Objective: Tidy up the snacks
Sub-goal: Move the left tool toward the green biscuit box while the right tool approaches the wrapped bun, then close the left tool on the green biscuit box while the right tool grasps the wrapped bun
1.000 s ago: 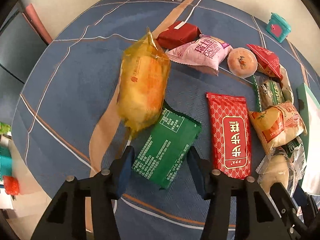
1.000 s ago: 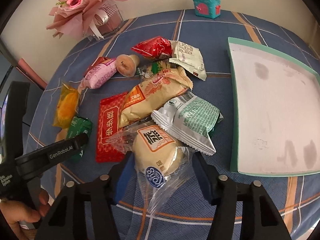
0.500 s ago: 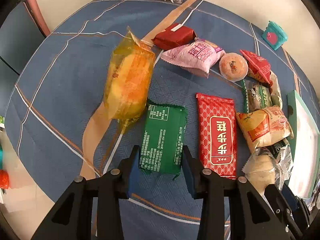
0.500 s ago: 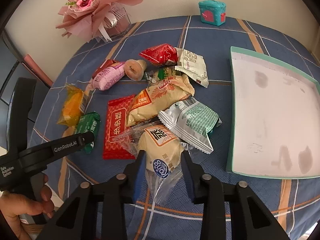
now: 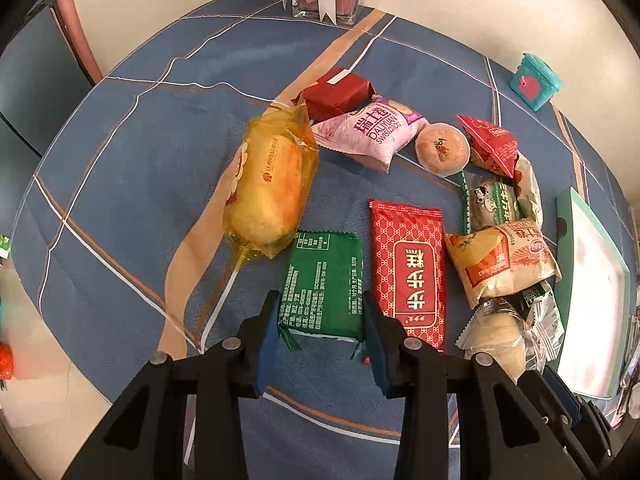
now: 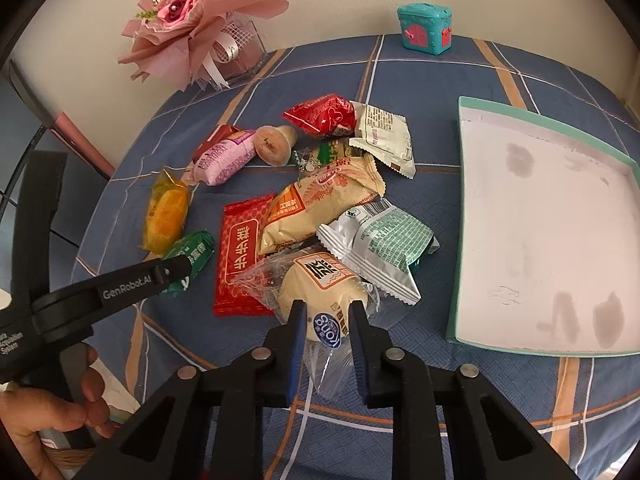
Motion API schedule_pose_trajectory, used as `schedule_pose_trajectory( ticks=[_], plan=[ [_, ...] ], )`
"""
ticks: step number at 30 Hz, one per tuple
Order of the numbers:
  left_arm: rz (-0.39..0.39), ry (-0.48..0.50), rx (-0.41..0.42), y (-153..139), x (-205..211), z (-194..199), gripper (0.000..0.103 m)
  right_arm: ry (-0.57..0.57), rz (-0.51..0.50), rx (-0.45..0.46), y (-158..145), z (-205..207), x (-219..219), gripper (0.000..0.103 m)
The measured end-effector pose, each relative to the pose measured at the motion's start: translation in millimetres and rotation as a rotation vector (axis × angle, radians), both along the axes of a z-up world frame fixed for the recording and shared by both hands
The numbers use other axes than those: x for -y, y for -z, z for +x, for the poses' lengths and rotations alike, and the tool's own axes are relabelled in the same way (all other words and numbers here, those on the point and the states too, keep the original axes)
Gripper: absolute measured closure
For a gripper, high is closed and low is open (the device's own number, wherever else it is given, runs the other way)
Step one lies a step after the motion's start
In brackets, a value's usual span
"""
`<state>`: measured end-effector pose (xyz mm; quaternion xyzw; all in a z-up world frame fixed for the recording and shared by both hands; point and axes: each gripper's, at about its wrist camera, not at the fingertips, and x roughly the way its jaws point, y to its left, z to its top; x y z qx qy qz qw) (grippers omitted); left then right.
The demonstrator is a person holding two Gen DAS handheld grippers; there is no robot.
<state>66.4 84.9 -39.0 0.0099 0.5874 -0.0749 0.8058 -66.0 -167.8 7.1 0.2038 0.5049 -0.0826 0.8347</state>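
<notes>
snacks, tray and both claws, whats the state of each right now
left claw: shut on the green packet, which lies flat on the table
right claw: shut on the clear-wrapped bun
tray: nothing in it
yellow cake pack: sealed, lying on the table
red flat packet: sealed, flat

"GenRobot.AI" was printed in white on the left gripper, seen from the right wrist. On the pink pack "DALIYUAN SWISSROLL" was read below large Chinese characters. Big white Chinese characters were shown upside down on the red pack. A blue round label reading "kong" upside down was carried by the clear-wrapped bun. Small white print on the green pack was too fine to be read.
</notes>
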Motion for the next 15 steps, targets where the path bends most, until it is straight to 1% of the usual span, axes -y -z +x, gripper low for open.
schedule_pose_trajectory(
  ticks=[2,4,7,12,15],
  plan=[
    [-0.004,-0.003,-0.004,1.5,-1.4,4.0,0.062,0.002,0.006,0.005,-2.0,-1.5,1.0,0.084],
    [-0.01,-0.003,-0.002,0.6,-2.5,4.2,0.062,0.001,0.008,0.016,-5.2,-4.1,1.8,0.089],
    [-0.017,0.0,0.015,-5.5,-1.3,1.2,0.063,-0.002,0.011,0.027,-8.9,-7.1,2.1,0.094],
    [-0.017,0.011,0.024,-9.1,2.4,-1.6,0.063,-0.005,0.027,0.029,-9.2,-7.2,3.6,0.095],
    [-0.01,0.013,0.016,-8.3,3.3,-2.8,0.063,0.004,0.04,0.031,-8.6,-5.2,6.0,0.094]
  ],
)
